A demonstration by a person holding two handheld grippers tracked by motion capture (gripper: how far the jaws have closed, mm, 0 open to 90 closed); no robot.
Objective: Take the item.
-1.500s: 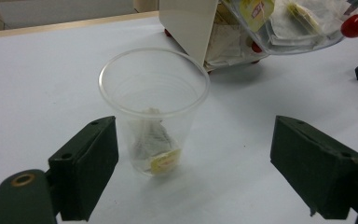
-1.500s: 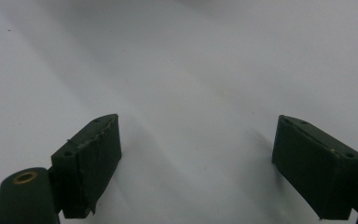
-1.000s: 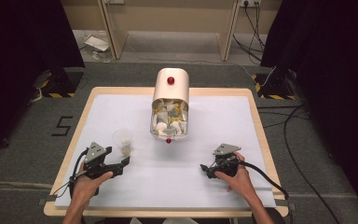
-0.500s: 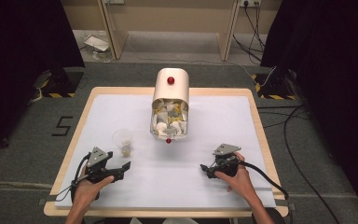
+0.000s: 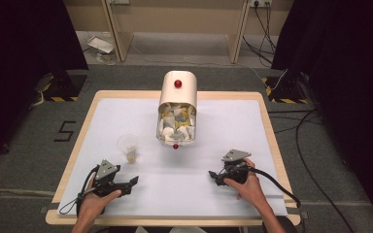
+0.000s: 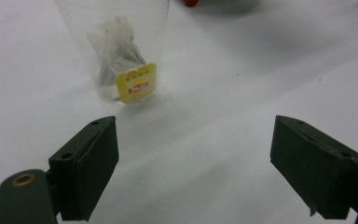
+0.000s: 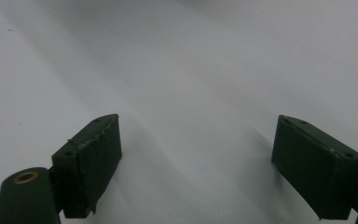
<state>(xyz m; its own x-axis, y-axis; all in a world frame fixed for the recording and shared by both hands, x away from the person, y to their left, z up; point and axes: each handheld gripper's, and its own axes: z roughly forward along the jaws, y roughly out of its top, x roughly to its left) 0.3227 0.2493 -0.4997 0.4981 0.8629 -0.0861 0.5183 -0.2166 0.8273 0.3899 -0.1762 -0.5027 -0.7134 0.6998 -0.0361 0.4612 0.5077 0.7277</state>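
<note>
The wooden-edged bench [image 5: 267,121] carries a white sheet [image 5: 233,126] that covers nearly all of its top. At the far middle of the sheet stands a cream dispenser [image 5: 177,94] with a rounded top and a red knob on its front; its clear lower part is packed with white and yellow tea bags [image 5: 176,124], and a second small red knob sits at its base. Near the front edge, the left hand-held gripper [image 5: 128,183] rests low over the sheet in the person's left hand, with the grey three-cornered plate on top and a cable that trails off behind it. Its jaws stand wide apart with nothing between them; in the left gripper view only bare white sheet lies in the gap. The right hand-held gripper [image 5: 215,175] sits well apart from it toward the front right, held in the right hand, its jaws likewise spread wide over bare sheet. A clear plastic cup [image 5: 127,147] stands upright on the sheet just beyond the left hand-held gripper and left of the dispenser, apart from both. Inside the cup lies a single tea bag [image 6: 114,53], crumpled against the bottom, with its yellow tag [image 6: 136,82] pressed against the near wall.
</note>
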